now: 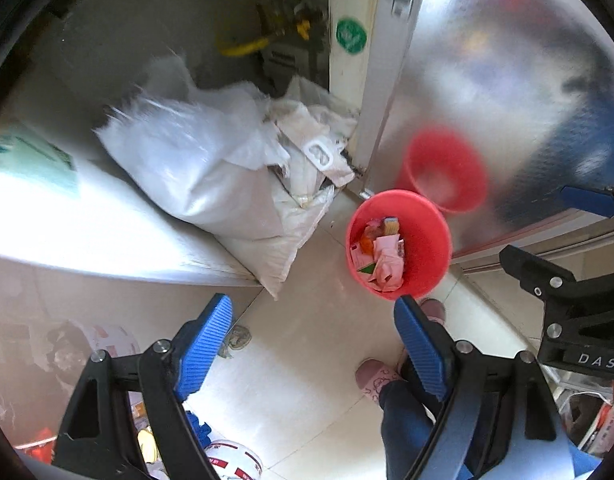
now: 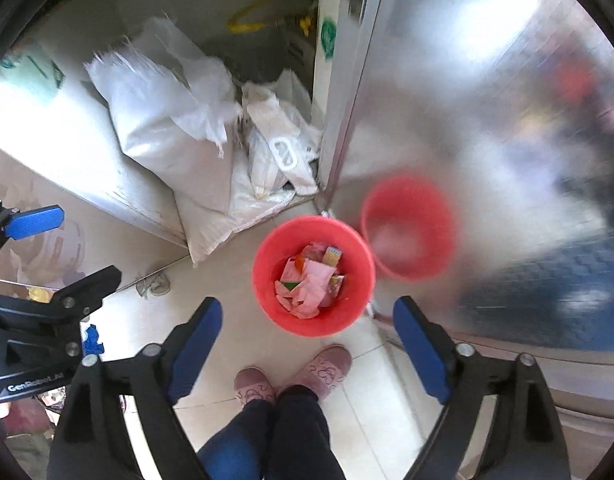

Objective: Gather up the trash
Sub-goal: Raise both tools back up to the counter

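A red bucket stands on the tiled floor by a steel cabinet; it also shows in the right wrist view. Pink and orange wrappers fill its bottom, seen again in the right wrist view. My left gripper is open and empty, high above the floor, the bucket just beyond its right finger. My right gripper is open and empty, directly above the bucket's near rim. A crumpled scrap lies on the floor near the left finger; it also shows in the right wrist view.
White sacks are piled in the corner beside a white counter. The shiny steel cabinet door mirrors the bucket. The person's pink slippers stand just before the bucket. Printed bowls sit at lower left.
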Demonstrator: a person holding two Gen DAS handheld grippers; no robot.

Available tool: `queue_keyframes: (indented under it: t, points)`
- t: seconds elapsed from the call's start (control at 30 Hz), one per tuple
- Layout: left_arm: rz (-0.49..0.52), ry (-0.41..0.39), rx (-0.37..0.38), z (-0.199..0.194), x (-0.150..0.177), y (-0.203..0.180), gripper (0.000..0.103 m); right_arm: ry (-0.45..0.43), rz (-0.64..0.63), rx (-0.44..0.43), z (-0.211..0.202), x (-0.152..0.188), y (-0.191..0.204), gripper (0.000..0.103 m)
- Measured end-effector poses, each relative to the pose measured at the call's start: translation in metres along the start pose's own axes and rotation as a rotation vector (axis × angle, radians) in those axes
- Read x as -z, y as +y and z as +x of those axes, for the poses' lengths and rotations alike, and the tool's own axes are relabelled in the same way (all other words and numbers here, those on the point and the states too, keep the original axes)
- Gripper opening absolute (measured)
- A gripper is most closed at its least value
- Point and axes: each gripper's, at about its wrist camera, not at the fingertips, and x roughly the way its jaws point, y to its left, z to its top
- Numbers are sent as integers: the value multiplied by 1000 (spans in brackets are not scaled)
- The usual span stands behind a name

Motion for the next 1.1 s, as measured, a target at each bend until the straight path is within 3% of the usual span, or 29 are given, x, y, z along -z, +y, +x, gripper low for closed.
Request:
queue_keyframes:
  t: [0.33,0.6,0.83,1.1]
  points:
    - [-61,-91,44,-125,1,0,82,-113,6,30,-123,3,-3,99]
    - [-67,-206,41,-209,-22,-5,82,-232,34,81,-201,-6,-18,99]
    - [-83,-296,43,-258,-58,-1,82,-307,57,99,-245,-28,-33,100]
    - [-60,-356,27,-286,-116,-4,82,-379,87,117,-276,-70,-56,100]
